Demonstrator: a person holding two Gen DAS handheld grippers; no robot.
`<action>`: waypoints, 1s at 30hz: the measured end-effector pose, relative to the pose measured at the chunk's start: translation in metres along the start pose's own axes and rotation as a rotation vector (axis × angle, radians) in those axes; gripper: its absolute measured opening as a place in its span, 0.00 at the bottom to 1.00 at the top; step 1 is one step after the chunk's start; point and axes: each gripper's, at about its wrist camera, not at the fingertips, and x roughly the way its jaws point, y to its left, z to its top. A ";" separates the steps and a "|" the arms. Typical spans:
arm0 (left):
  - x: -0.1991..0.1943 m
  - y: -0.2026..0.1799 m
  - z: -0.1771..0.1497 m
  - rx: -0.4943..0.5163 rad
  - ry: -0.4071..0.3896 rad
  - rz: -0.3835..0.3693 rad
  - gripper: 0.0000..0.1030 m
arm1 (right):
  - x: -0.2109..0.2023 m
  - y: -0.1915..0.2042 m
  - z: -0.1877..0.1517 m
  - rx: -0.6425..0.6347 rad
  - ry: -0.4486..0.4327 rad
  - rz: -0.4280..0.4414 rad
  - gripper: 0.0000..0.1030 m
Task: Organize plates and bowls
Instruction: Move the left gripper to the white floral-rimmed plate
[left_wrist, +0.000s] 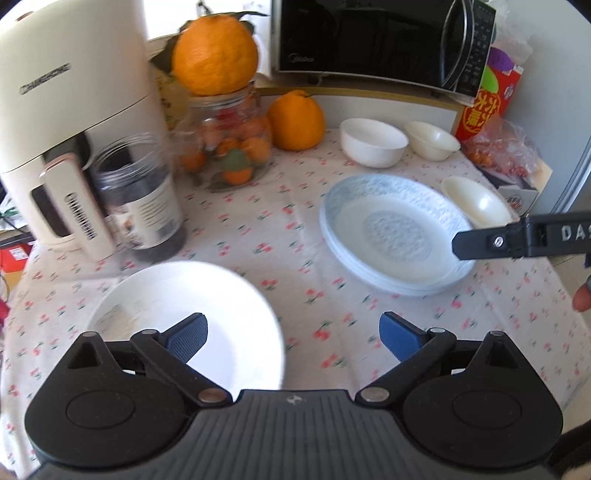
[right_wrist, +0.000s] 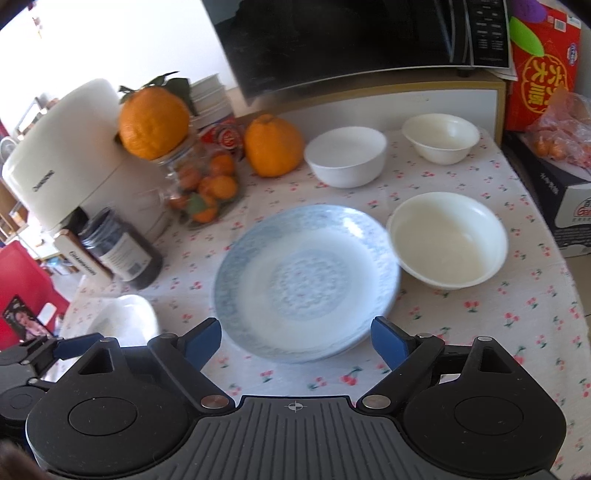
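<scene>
A stack of blue-patterned plates (left_wrist: 391, 236) (right_wrist: 306, 280) lies mid-table on the cherry-print cloth. A plain white plate (left_wrist: 184, 317) (right_wrist: 125, 317) sits alone near the front left. Three bowls stand apart: a white one (right_wrist: 345, 155), a cream one (right_wrist: 439, 142) behind it to the right, and a larger cream one (right_wrist: 448, 240) right of the stack. My left gripper (left_wrist: 291, 325) is open and empty, its left finger above the white plate. My right gripper (right_wrist: 295, 328) is open and empty above the stack's near rim. One of its fingers (left_wrist: 480, 245) shows over the stack in the left wrist view.
A white appliance (left_wrist: 62, 129) and a dark jar (left_wrist: 144, 206) stand at the left. A glass jar of small oranges (left_wrist: 229, 147) carries a big orange, another orange (left_wrist: 295, 120) beside it. A microwave (left_wrist: 369, 37), a red box (right_wrist: 543, 66) and a bag of fruit (left_wrist: 506, 147) line the back right.
</scene>
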 end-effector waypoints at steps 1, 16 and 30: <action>-0.002 0.004 -0.003 0.000 0.000 0.010 0.98 | 0.000 0.005 -0.001 -0.003 0.002 0.005 0.87; -0.012 0.057 -0.033 -0.011 0.035 0.125 0.99 | 0.024 0.086 -0.035 -0.184 0.067 0.057 0.88; -0.008 0.102 -0.042 -0.059 0.037 0.204 0.99 | 0.058 0.126 -0.042 -0.223 0.104 0.057 0.88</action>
